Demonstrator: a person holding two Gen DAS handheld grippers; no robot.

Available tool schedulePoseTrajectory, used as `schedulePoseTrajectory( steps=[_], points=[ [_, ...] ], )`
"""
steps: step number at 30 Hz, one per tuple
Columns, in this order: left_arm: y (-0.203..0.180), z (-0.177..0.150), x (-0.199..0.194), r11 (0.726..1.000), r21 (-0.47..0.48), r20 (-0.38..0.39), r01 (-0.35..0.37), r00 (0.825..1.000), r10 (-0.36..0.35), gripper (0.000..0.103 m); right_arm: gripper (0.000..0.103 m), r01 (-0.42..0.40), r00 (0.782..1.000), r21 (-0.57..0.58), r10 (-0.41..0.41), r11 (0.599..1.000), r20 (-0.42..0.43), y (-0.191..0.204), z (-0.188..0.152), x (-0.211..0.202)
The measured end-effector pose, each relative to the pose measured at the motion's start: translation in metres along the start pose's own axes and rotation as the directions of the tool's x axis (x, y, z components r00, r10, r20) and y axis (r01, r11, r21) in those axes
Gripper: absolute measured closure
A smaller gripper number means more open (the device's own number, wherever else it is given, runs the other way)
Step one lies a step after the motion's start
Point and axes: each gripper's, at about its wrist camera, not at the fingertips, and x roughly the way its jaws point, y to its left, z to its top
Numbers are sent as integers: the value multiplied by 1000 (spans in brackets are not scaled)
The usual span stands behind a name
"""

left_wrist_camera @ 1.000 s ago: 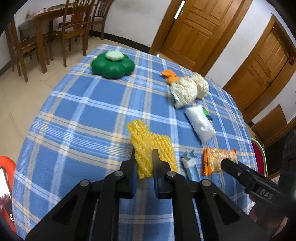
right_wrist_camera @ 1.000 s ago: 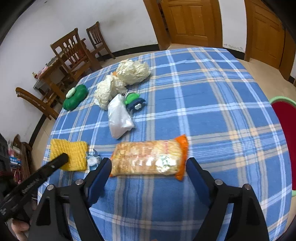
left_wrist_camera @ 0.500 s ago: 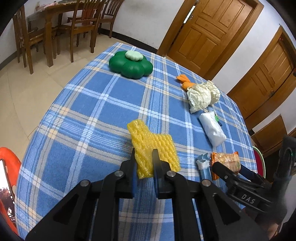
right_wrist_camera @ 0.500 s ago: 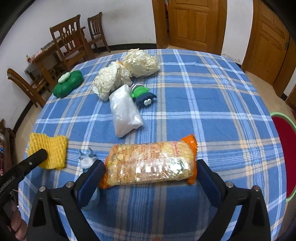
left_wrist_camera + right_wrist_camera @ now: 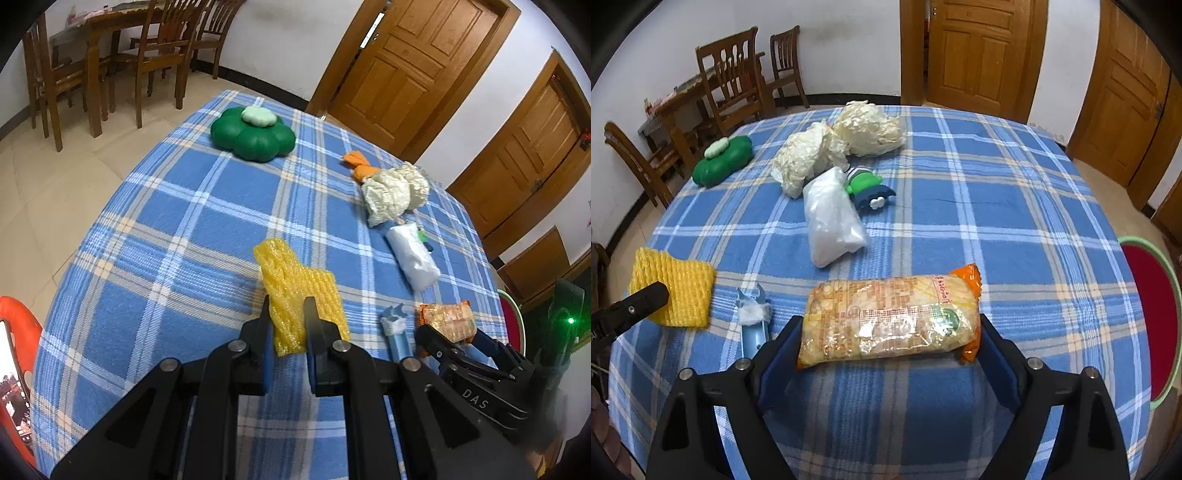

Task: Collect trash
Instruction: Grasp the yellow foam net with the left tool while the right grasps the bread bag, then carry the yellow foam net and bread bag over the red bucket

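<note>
Left gripper (image 5: 288, 317) jaws clenched on yellow foam net (image 5: 295, 291). Right gripper (image 5: 890, 332) jaws released, straddling noodle packet (image 5: 890, 317) on surface (image 5: 997, 206); white bag (image 5: 831, 218) at 11 o'clock.

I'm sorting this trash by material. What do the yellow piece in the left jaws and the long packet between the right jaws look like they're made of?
The yellow foam net looks like soft expanded plastic foam: an open, bumpy mesh with a matte surface. The snack packet looks like thin clear plastic film, glossy with glare spots, crimped orange ends and its contents showing through.
</note>
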Motion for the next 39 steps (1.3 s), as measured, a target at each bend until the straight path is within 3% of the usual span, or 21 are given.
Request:
schedulePoseTrajectory(
  steps=[9, 21, 39],
  points=[
    [-25, 3, -10, 998, 41, 14, 37, 999, -38, 90, 13, -42, 998, 117, 36, 992, 52, -43, -6, -30],
    [-83, 6, -17, 984, 155, 11, 90, 996, -93, 90, 13, -45, 991, 271, 9, 962, 131, -107, -17, -68],
    [-201, 1, 3, 914, 358, -59, 189, 982, -179, 90, 13, -10, 979, 469, -86, 883, 183, -202, -40, -98]
  ],
)
